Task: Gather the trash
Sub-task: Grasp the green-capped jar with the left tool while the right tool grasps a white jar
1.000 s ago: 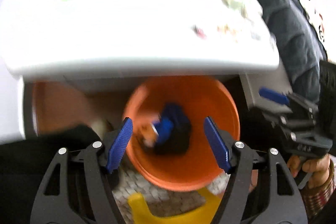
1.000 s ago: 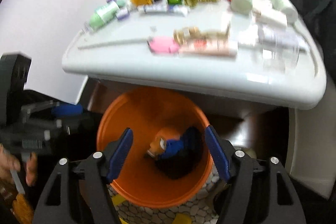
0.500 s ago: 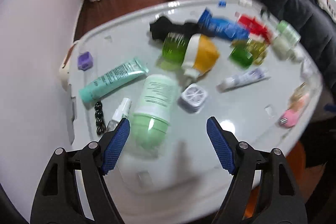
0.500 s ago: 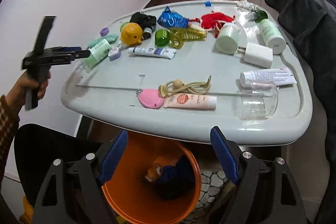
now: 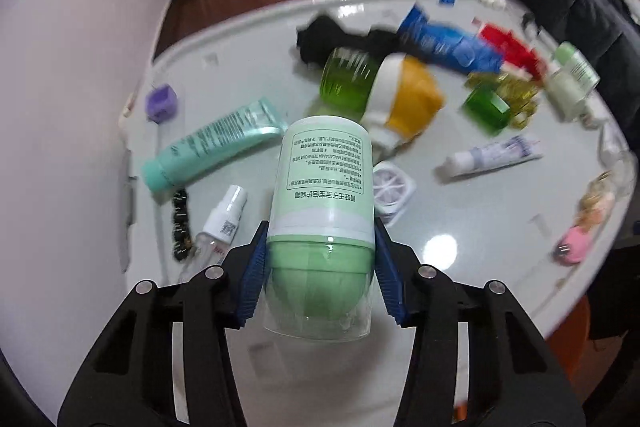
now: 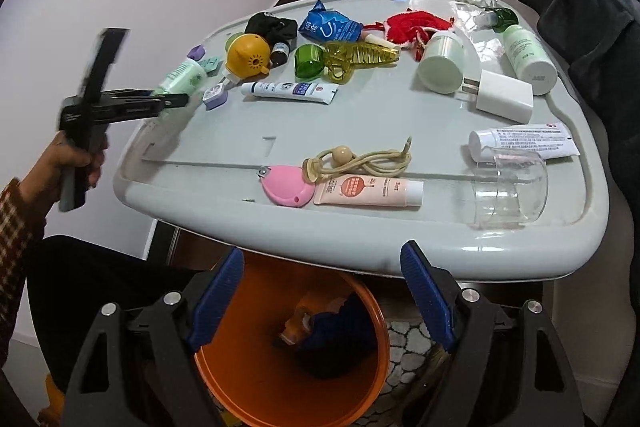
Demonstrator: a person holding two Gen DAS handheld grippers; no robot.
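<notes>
The left hand-held gripper (image 5: 320, 263) has just closed on one green bottle (image 5: 322, 195); the right hand-held gripper (image 6: 322, 297) gapes empty above one orange bin (image 6: 248, 379) at 6 o'clock.

Soft, even daylight fills both views, with no hard shadows on the pale table (image 6: 360, 247). A bright round glare spot sits on its glossy top in the left wrist view, where objects toward the right edge smear with motion blur. The right wrist view is sharper, though the left gripper (image 6: 176, 99) is blurred. Fisheye distortion bends the table rim; the corners fall into black vignette.
</notes>
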